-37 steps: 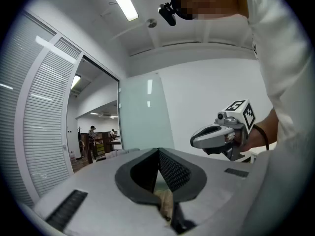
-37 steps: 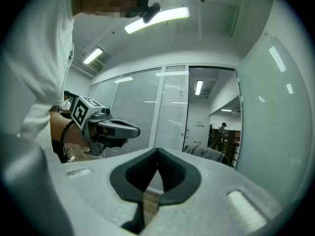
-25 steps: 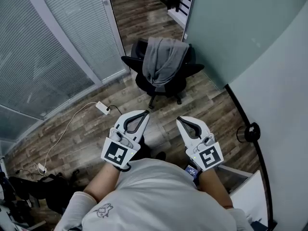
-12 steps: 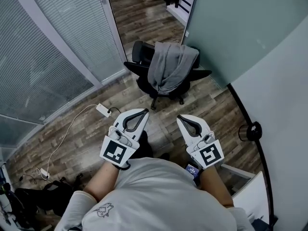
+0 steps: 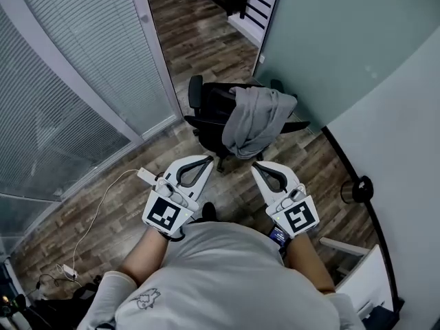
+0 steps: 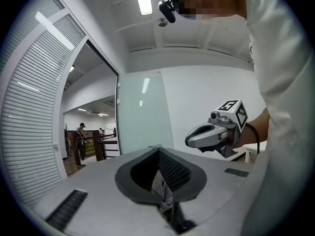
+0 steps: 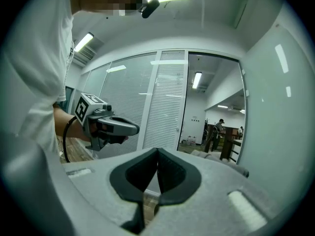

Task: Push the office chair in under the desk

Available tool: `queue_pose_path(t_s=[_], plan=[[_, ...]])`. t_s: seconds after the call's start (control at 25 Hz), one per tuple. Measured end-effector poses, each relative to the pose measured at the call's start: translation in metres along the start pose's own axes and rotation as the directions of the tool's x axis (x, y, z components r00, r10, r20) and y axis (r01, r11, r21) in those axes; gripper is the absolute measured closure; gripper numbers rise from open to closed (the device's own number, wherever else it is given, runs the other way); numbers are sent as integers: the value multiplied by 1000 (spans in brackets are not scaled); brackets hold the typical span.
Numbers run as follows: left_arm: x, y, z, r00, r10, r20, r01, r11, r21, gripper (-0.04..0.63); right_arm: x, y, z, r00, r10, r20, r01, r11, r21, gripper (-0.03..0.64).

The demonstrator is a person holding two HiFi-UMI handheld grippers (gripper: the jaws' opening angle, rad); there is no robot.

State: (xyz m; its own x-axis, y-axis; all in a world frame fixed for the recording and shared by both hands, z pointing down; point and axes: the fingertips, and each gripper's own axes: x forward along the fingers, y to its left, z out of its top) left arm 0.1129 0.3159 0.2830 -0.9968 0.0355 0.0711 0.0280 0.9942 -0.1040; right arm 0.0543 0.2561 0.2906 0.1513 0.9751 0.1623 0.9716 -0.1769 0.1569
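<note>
A black office chair [image 5: 210, 112] stands on the wood floor ahead of me, near a frosted glass panel [image 5: 323, 40]. A grey garment [image 5: 258, 119] hangs over its backrest. My left gripper [image 5: 208, 159] and right gripper [image 5: 254, 168] are held side by side just short of the chair, touching nothing. Both are shut with nothing between the jaws. In the left gripper view the shut left gripper [image 6: 158, 154] points at the garment [image 6: 165, 193], with the right gripper [image 6: 211, 132] beside it. The right gripper view shows its own shut jaws and the left gripper [image 7: 106, 124]. A white desk corner [image 5: 357, 273] shows at lower right.
A white power adapter [image 5: 144, 175] with its cable lies on the floor by my left gripper. Glass walls with blinds [image 5: 75, 81] run along the left. A round black fitting [image 5: 357, 189] sits at the foot of the right wall. An open doorway [image 5: 206, 19] leads away behind the chair.
I have stepped forward, so the chair now lies just beyond the gripper tips and the adapter beside my left gripper. Both grippers stay shut.
</note>
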Motion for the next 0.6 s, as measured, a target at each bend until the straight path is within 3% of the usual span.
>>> queue_pose_path(t_s=[0.6], plan=[[38, 47, -47, 995, -76, -65, 75, 997, -16, 597, 42, -40, -44, 996, -27, -85, 31, 999, 41, 594]])
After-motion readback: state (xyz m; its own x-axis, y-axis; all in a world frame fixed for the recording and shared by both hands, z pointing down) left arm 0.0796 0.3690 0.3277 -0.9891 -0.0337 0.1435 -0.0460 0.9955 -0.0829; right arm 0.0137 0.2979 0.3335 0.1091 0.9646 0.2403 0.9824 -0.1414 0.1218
